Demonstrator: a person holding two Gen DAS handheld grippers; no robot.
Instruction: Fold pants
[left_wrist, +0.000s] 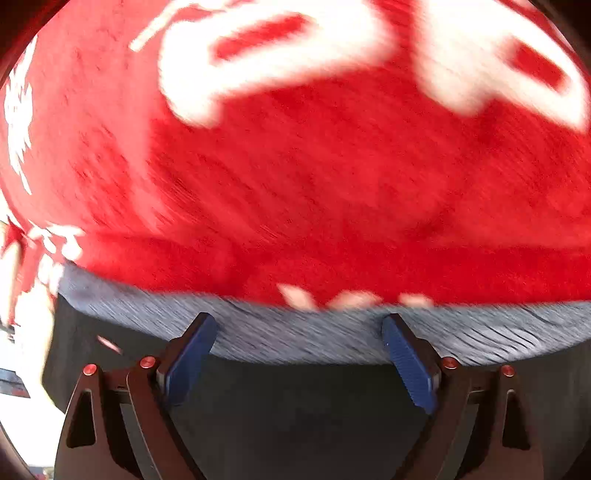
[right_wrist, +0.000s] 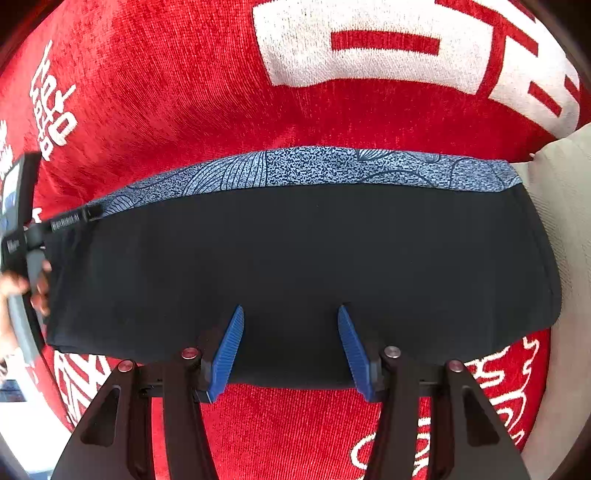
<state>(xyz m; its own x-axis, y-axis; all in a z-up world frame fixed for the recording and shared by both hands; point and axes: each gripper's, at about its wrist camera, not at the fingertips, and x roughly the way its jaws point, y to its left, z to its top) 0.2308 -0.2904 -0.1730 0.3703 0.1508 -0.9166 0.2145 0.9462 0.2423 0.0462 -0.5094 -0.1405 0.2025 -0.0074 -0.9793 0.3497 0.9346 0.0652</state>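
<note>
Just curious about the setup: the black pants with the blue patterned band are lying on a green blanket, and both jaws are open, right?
Not quite: the blanket is red with white lettering, as the right wrist view shows. The black pants with the blue patterned band lie on it, both jaws open.

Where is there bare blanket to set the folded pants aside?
Bare red blanket lies beyond the patterned waistband, up to the white lettering. A narrower strip shows nearside, under the right gripper. Crowded: the left gripper at the pants' left edge, beige fabric right.

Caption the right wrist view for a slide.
Open right gripper hovers over folded black pants with a blue patterned waistband, lying on a red cloth.
</note>
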